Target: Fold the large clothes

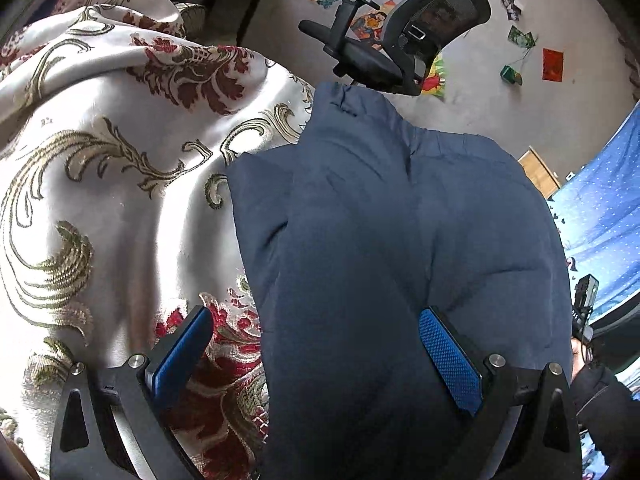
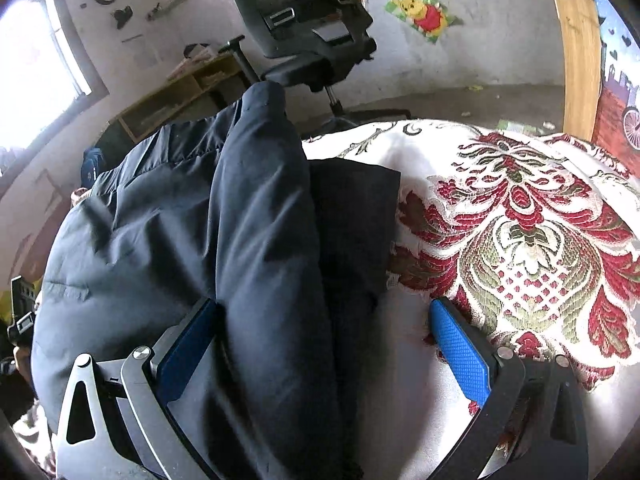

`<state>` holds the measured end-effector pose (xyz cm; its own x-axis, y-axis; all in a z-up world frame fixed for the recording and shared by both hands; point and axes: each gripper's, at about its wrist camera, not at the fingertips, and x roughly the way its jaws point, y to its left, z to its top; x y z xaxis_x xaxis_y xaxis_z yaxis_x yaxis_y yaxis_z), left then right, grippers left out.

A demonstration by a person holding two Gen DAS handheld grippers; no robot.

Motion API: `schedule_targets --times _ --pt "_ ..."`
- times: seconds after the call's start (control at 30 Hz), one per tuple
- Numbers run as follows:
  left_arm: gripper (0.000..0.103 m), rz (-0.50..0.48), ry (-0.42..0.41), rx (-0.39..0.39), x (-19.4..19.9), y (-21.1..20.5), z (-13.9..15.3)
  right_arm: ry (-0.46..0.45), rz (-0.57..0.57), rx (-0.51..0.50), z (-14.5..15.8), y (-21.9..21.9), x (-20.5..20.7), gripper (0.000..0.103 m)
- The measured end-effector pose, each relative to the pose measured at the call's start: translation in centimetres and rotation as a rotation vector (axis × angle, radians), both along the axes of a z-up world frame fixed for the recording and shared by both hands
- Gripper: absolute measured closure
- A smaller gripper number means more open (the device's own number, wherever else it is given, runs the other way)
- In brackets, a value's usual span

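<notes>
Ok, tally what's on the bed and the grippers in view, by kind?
Navy garment: 1
Floral cover: 1
Grippers, both open: 2, left and right
Total: 4

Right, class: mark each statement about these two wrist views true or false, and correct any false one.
1. The dark blue garment lies on a floral bedspread. True.
2. The left gripper is clamped shut. False: its jaws stand wide apart.
3. An office chair stands beyond the bed. True.
4. The right gripper is shut on a sleeve. False: it is open, straddling a raised fold of the garment.
</notes>
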<state>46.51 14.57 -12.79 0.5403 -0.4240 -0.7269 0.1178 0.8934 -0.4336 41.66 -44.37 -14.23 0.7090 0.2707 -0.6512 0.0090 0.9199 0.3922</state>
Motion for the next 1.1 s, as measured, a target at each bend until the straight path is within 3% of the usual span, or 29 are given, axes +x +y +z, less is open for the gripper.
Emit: schedule_targets --times 0.37,0.57,0.7,0.87,1.1 --pt "0.0 -0.019 -0.014 -0.047 -0.1 0.6 -0.8 -0.02 -0.001 0.005 0.0 -0.1 -1.4 0.001" --pt "0.0 -0.078 0.083 -0.089 1.8 1.0 -1.0 0.088 0.086 0.005 0.9 0.2 1.3 0.001" --pt "0.0 -0.115 0.137 -0.143 3.1 1.0 -1.4 0.156 0.12 0.064 0.9 0.1 3.3 0.001" --pt "0.0 -0.122 0.178 -0.234 3.9 1.2 -2.2 0.142 0.085 0.075 0.3 0.6 2.9 0.001" --pt "0.004 -0.094 0.157 -0.176 3.4 0.3 -1.7 0.161 0.077 0.074 0.3 1.2 2.1 0.001"
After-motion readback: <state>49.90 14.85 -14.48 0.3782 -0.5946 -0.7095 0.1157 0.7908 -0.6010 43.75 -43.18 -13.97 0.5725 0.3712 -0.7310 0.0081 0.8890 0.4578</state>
